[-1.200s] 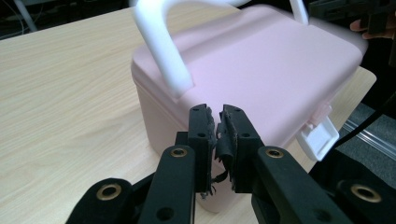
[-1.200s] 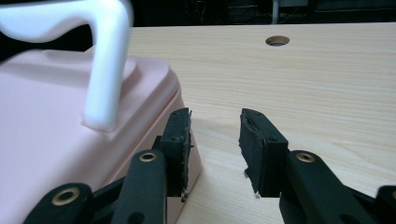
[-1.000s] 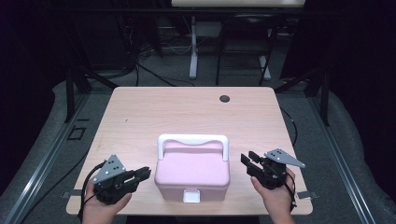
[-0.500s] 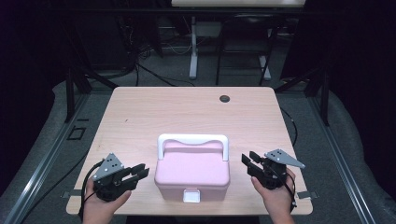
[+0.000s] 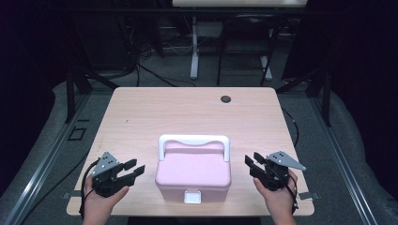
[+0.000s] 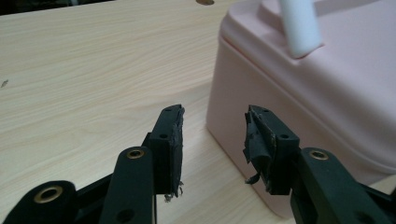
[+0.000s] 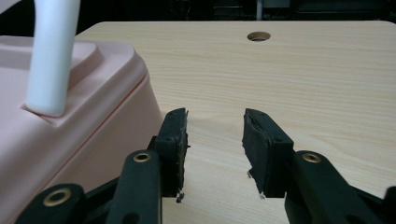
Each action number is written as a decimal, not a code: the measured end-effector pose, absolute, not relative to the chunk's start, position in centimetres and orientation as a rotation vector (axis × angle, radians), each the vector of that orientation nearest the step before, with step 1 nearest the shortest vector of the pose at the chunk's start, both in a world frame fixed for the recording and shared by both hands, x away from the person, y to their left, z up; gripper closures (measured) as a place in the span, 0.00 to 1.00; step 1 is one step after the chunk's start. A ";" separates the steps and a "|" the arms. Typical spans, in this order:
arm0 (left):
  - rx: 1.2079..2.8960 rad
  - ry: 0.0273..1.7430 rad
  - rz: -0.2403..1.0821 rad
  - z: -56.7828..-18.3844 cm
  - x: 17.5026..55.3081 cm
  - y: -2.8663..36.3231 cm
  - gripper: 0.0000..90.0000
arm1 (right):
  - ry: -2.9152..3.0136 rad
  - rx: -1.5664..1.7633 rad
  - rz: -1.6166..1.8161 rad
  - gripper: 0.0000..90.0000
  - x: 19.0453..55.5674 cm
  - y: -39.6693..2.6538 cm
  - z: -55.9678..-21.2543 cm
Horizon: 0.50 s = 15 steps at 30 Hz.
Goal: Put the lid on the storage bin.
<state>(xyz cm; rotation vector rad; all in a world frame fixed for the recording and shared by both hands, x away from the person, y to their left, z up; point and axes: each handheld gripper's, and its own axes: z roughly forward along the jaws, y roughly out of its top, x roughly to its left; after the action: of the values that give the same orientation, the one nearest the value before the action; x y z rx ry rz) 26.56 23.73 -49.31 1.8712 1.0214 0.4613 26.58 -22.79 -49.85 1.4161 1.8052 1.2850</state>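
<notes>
Two claws flank a pink box point(image 5: 193, 171) that sits near the front edge of the wooden bench point(image 5: 187, 112), its white handle point(image 5: 194, 140) standing upright over the lid and a white latch point(image 5: 192, 197) on its near face. The left claw point(image 5: 136, 168) hovers just beside the box's left wall, apart from it; its jaws have just been opening and now stand spread with nothing between them, as the left gripper view shows, where bare wood lies in the gap and the pink wall rises close behind the far jaw. The right claw point(image 5: 249, 162) waits near the box's right side, also clear of it, jaws parted over empty bench top. A small round hole point(image 5: 226, 99) marks the bench's far edge, well apart from everything.
</notes>
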 end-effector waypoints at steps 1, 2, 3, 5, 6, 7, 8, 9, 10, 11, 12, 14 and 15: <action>1.874 1.033 0.458 -49.6 26.7 23.9 0.63 | 1.804 1.415 1.280 0.65 26.6 -22.8 -50.0; 1.865 1.039 0.460 -49.9 26.9 24.1 0.63 | 1.802 1.412 1.275 0.65 26.6 -22.9 -50.1; 1.866 1.043 0.460 -50.2 27.1 24.2 0.62 | 1.802 1.406 1.269 0.65 26.6 -22.9 -50.2; 1.866 1.059 0.446 -50.6 27.4 24.4 0.62 | 1.804 1.407 1.259 0.65 26.6 -22.9 -50.5; 1.857 1.061 0.452 -50.8 27.5 24.4 0.62 | 1.810 1.409 1.253 0.65 26.6 -22.9 -50.6; 1.858 1.066 0.452 -51.0 27.6 24.5 0.61 | 1.812 1.410 1.253 0.65 26.7 -23.0 -50.7; 1.866 1.068 0.451 -51.1 27.7 24.6 0.61 | 1.808 1.412 1.250 0.65 26.7 -23.0 -50.9; 1.855 1.068 0.455 -51.3 27.8 24.6 0.60 | 1.811 1.416 1.248 0.65 26.7 -23.0 -51.0; 1.858 1.075 0.453 -51.5 27.9 24.6 0.61 | 1.812 1.416 1.245 0.65 26.7 -23.0 -51.2; 1.862 1.075 0.452 -51.6 27.9 24.7 0.60 | 1.811 1.413 1.240 0.64 26.7 -23.0 -51.3; 1.860 1.081 0.455 -51.7 28.0 24.7 0.60 | 1.813 1.415 1.240 0.64 26.7 -23.0 -51.5; 1.855 1.083 0.453 -52.0 28.1 24.8 0.61 | 1.815 1.421 1.243 0.64 26.7 -23.0 -51.8; 1.859 1.087 0.451 -52.0 28.2 24.9 0.61 | 1.817 1.411 1.240 0.63 26.7 -22.9 -51.9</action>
<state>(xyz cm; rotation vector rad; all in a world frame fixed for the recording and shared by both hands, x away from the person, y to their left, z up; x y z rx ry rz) 28.16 24.89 -51.96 1.8587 1.0874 0.4509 26.69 -22.91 -51.92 1.4113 1.8173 1.2397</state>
